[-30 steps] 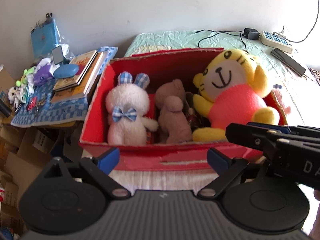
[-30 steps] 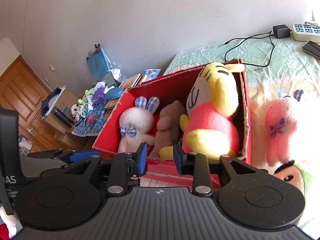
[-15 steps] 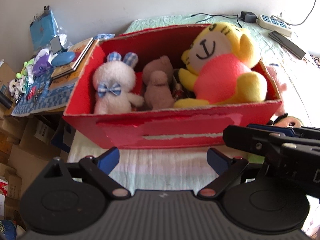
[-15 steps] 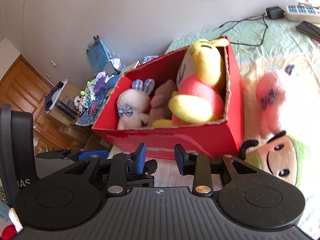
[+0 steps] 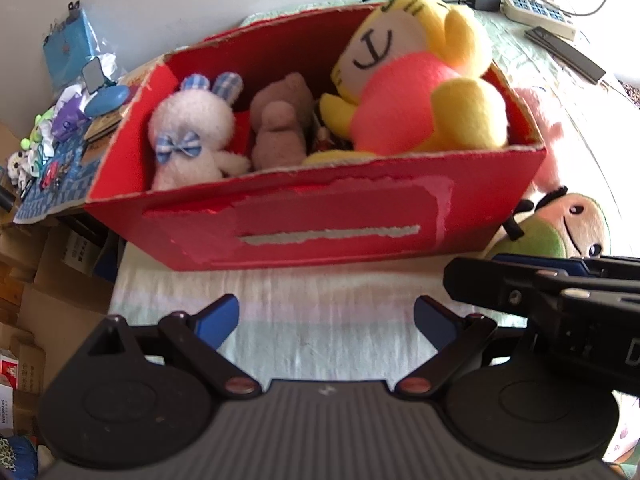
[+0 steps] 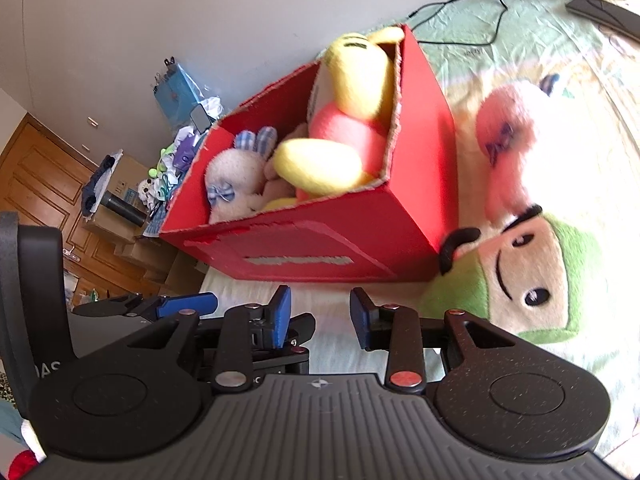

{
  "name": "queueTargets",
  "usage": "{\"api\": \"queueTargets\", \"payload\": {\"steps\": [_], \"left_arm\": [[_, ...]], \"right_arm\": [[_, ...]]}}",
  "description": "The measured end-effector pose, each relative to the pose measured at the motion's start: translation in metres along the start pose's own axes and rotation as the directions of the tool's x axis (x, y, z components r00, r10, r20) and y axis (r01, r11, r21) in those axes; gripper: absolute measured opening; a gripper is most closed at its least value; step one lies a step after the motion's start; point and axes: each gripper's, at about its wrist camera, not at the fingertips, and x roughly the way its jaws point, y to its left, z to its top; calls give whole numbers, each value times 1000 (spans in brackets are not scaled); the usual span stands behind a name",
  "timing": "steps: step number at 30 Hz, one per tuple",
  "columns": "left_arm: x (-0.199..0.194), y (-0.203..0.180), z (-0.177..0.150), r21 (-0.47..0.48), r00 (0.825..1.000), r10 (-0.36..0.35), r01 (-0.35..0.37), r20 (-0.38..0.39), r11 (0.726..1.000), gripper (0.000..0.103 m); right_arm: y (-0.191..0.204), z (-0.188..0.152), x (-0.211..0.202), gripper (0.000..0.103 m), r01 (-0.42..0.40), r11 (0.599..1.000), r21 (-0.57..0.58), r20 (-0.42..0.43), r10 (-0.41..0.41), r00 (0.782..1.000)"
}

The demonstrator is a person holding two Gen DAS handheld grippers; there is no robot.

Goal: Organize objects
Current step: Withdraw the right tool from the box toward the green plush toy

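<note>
A red cardboard box (image 5: 320, 216) (image 6: 352, 240) stands on the bed and holds a white bunny (image 5: 192, 140) (image 6: 236, 184), a brown bear (image 5: 280, 132) and a big yellow and pink tiger plush (image 5: 420, 92) (image 6: 344, 132). Right of the box lie a pink plush (image 6: 508, 140) (image 5: 544, 136) and a green round-faced plush (image 6: 532, 276) (image 5: 560, 228). My left gripper (image 5: 326, 320) hangs open over the sheet in front of the box, empty. My right gripper (image 6: 320, 312), its jaws opening with nothing between them, sits beside it, short of the green plush.
A power strip (image 5: 536, 16), charger and cable (image 6: 472, 20) and a dark remote (image 5: 568, 52) lie at the bed's far end. A cluttered side table (image 5: 60, 152) with books and small toys stands left of the box. Cardboard boxes (image 5: 40, 288) and a wooden door (image 6: 44, 184) are further left.
Both grippers have sunk and pulled back toward the near edge of the bed, so the box front now fills the views. The right jaws have spread slightly. The green plush has come into the left view.
</note>
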Motion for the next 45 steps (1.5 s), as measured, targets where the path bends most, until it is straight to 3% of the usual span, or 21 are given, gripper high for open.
{"api": "queueTargets", "payload": {"steps": [23,32,41,45], "left_arm": [[16,-34,-16,43,998,-45,47,-49,998,92],[15,-49,-18,74,996,-83,84,-25,994,92],[24,-53,-10,109,987,-158,159,-20,981,92],[25,-61,-6,143,978,-211,209,-6,967,92]], "right_arm": [[-57,-16,-18,37,-21,996,85,-82,28,996],[-95,-28,-33,38,-19,977,211,-108,42,993],[-117,-31,-47,38,57,959,278,-65,-41,997],[-132,-31,-55,38,49,938,343,-33,-40,999]]}}
